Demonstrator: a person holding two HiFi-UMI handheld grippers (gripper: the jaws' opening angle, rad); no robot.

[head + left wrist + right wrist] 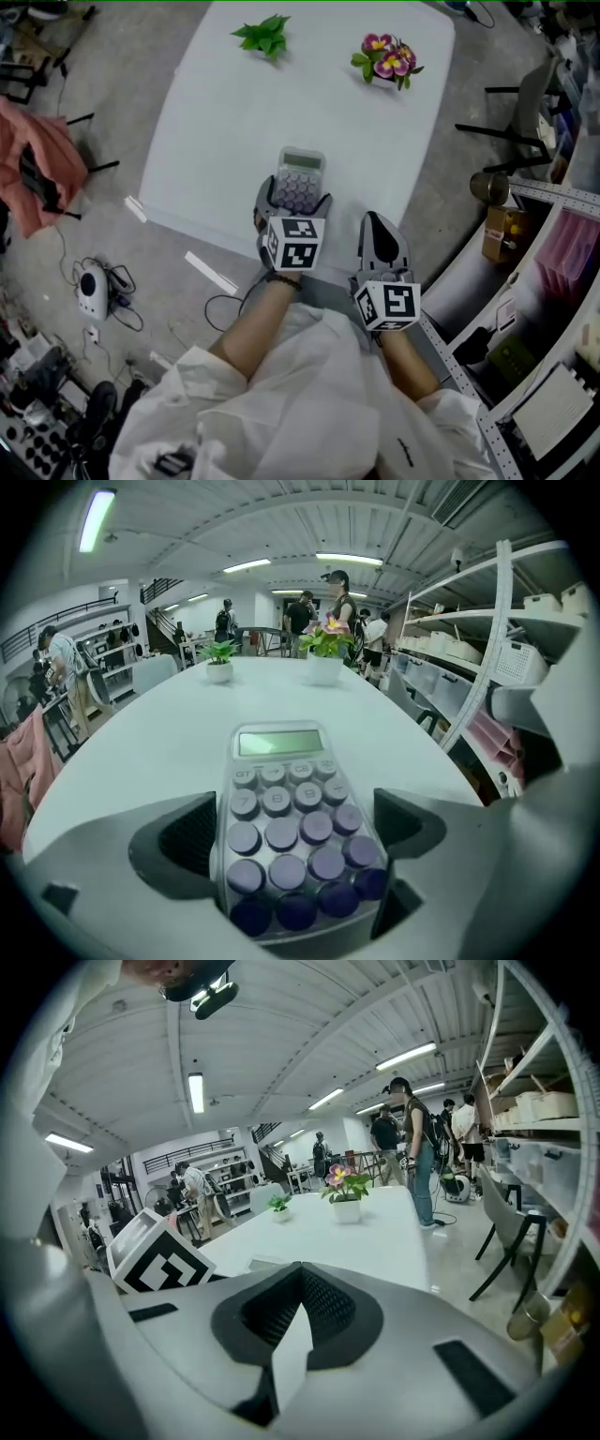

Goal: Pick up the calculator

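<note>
Right gripper [298, 1277]: fingers [349, 1314] pressed together, tips meeting, nothing between. Marker cube [155, 1258] just left of it. White worktop [375, 1241] beyond. Pink-flowered pot [347, 1207] near far edge; small green plant [279, 1206] left of pot, apart. People [412, 1143] stand past far right corner. Chair [511, 1232] beside right edge. Shelves [539, 1101] at right.

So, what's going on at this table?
A person holds a hand-held gripper in each hand. The left hand-held gripper has its jaws closed on the calculator at the near edge of the table. The right hand-held gripper is shut and empty beside it. A green plant and a flowering plant stand at its far end.
</note>
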